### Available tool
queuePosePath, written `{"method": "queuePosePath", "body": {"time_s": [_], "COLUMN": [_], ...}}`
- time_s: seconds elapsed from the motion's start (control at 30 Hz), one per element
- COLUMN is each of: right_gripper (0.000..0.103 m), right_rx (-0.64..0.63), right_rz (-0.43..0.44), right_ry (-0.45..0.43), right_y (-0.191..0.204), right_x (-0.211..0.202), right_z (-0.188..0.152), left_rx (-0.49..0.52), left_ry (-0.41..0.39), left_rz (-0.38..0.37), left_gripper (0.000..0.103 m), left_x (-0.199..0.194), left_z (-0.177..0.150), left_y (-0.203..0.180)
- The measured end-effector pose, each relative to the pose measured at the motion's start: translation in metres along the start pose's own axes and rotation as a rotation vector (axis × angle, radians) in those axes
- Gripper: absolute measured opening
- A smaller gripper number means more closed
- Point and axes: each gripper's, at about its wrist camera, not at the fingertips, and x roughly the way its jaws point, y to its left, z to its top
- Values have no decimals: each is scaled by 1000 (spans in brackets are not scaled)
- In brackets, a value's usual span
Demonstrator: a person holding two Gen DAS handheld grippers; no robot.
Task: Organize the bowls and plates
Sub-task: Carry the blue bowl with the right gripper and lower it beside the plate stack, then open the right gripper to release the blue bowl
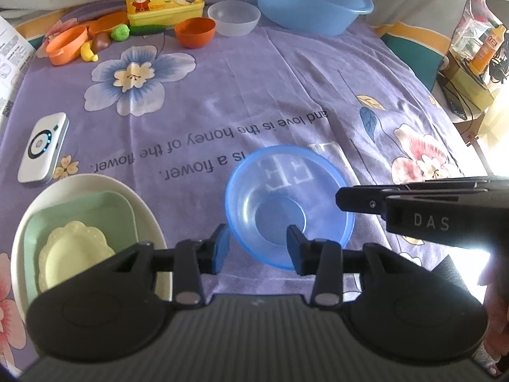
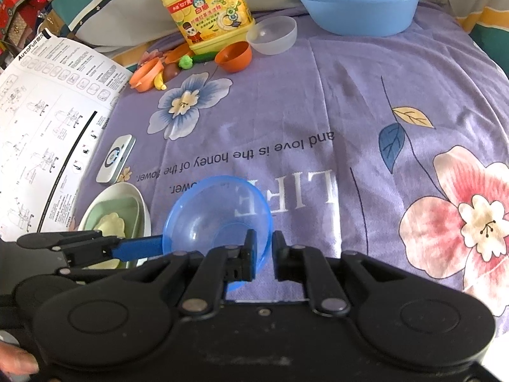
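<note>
A: Two views disagree?
B: Right wrist view shows right gripper [image 2: 263, 256] clamping blue bowl [image 2: 219, 219] rim on the cloth; left view shows left gripper [image 1: 258, 248] straddling the rim, pads apart.

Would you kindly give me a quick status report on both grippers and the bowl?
Right gripper shut on blue bowl rim. Left gripper open astride bowl's near rim. Stacked plates beside it, path clear.

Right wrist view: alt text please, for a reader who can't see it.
The right gripper pinches the near rim of a clear blue bowl on a purple floral cloth. The left gripper reaches in beside stacked plates.
</note>
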Motion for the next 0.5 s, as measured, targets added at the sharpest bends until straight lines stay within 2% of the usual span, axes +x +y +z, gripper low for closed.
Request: {"method": "queuePosePath", "body": {"time_s": [0.07, 0.1, 0.13, 0.17, 0.2, 0.23, 0.27, 0.3, 0.33, 0.4, 0.43, 0.5], "right_gripper": [14, 20, 30, 34, 43, 59, 71, 91, 96, 98, 103, 103], "right_rx": [1, 1, 2, 0, -4, -3, 4, 11, 9, -5, -5, -1], "right_rz": [-4, -6, -8, -10, -13, -13, -9, -5, -3, -20, -24, -19], "right_ry": [-2, -4, -11, -19, -28, -38, -50, -66, -87, -108, -113, -123], "right_y": [0, -1, -1, -1, 0, -1, -2, -3, -3, -2, -2, -3], "right_x": [0, -1, -2, -4, -5, -8, -11, -14, -18, -24, -25, -28], "right_z": [0, 0, 0, 0, 1, 2, 3, 4, 5, 8, 10, 12], "left_rx": [3, 7, 10, 15, 18, 19, 17, 12, 10, 1, -9, -33], "left_ry": [-6, -11, -17, -25, -37, -51, -67, -90, -108, -128, -135, -142], "left_rz": [8, 16, 23, 33, 45, 59, 75, 93, 100, 105, 109, 121], "left_gripper": [51, 55, 60, 69, 75, 89, 103, 103, 103, 103, 103, 103], "left_x": [-2, -3, -4, -6, -9, -12, -16, -21, -25, -32, -35, -38], "left_z": [0, -1, -1, -1, -1, -1, 0, 0, 1, 2, 3, 4], "left_y": [1, 1, 1, 0, 0, 0, 1, 2, 3, 8, 11, 17]}}
